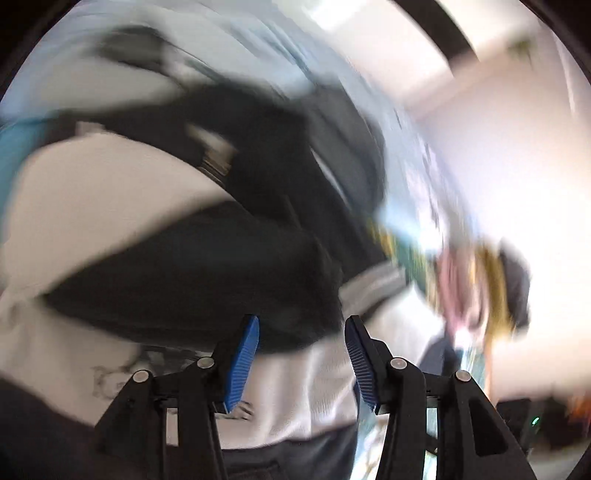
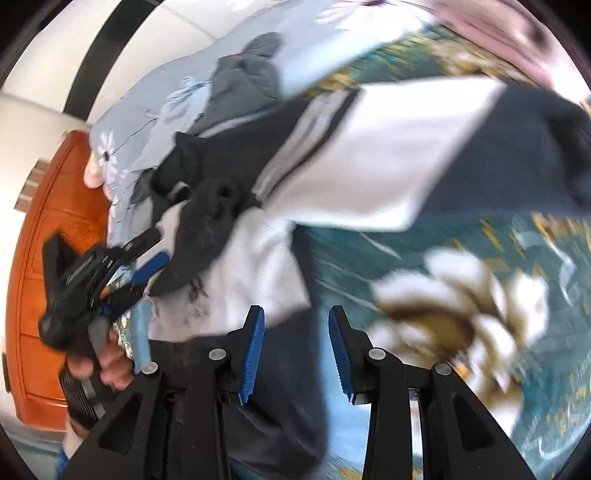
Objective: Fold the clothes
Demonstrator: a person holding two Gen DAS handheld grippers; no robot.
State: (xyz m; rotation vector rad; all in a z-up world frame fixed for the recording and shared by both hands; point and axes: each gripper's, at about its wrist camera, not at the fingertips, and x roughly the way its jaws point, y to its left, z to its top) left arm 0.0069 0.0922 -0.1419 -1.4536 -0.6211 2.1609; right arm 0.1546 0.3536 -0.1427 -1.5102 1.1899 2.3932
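Note:
A black, white and grey sweatshirt [image 2: 369, 155] lies spread on a teal floral bedspread [image 2: 480, 295]. In the left wrist view the same garment [image 1: 184, 266] fills the frame, blurred, with a black part just ahead of the fingers. My left gripper [image 1: 302, 332] is open and empty above the white and black cloth. It also shows in the right wrist view [image 2: 144, 273], held in a hand at the garment's left edge. My right gripper [image 2: 296, 321] is open and empty over the garment's white and dark lower part.
A grey garment [image 2: 251, 70] lies on a pale blue flowered quilt [image 2: 155, 110] behind the sweatshirt. A pink cloth [image 2: 491, 33] lies at the far right. A brown wooden door [image 2: 48, 258] stands at the left. Mixed clothes [image 1: 476, 280] sit to the right in the left wrist view.

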